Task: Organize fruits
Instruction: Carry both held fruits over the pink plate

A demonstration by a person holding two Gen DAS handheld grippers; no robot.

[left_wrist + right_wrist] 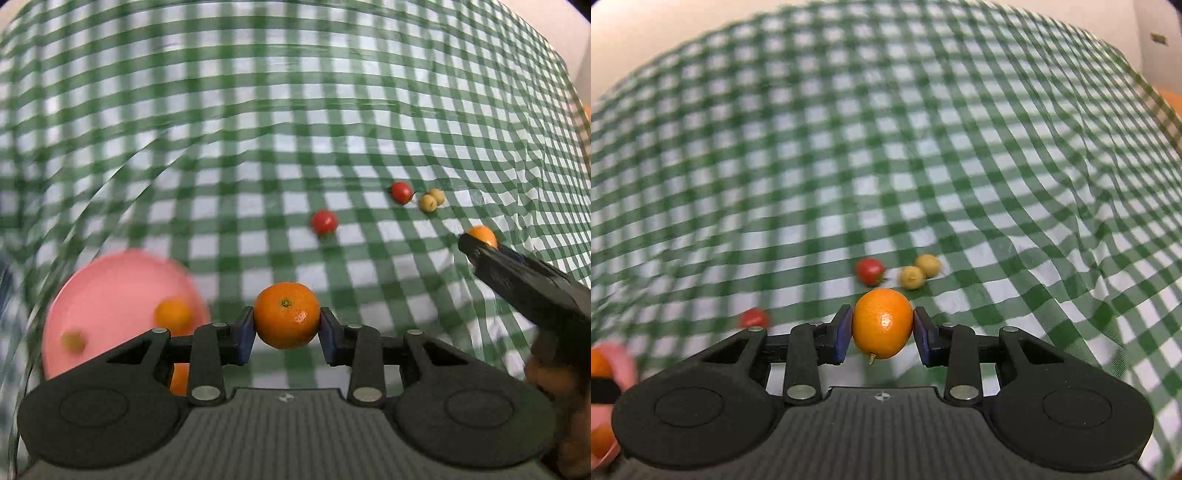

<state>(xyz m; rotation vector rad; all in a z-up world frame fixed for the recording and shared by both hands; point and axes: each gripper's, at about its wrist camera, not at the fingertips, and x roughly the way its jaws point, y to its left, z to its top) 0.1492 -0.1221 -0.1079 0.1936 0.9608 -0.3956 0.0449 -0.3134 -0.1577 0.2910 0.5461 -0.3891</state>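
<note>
Fruits partly sorted: pink round plate (110, 280) holds some, both grippers (287, 328) (882, 328) clamp oranges (287, 315) (882, 323), red tomatoes (324, 222) and yellow-green berries (432, 199) left.

A wrinkled, faintly shiny green-checked cloth (295, 129) drapes the table, the mandarin (287, 315) has glossy dimpled peel, the pink plate (110, 288) looks smooth plastic, and the left gripper (287, 334) is matt black.

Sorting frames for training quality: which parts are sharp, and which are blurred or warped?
Left wrist view: the held mandarin is sharp; the pink plate is smeared. Right wrist view: the held kumquat is crisp with a glare spot; the checked cloth is blurred and fisheye-bent.
</note>
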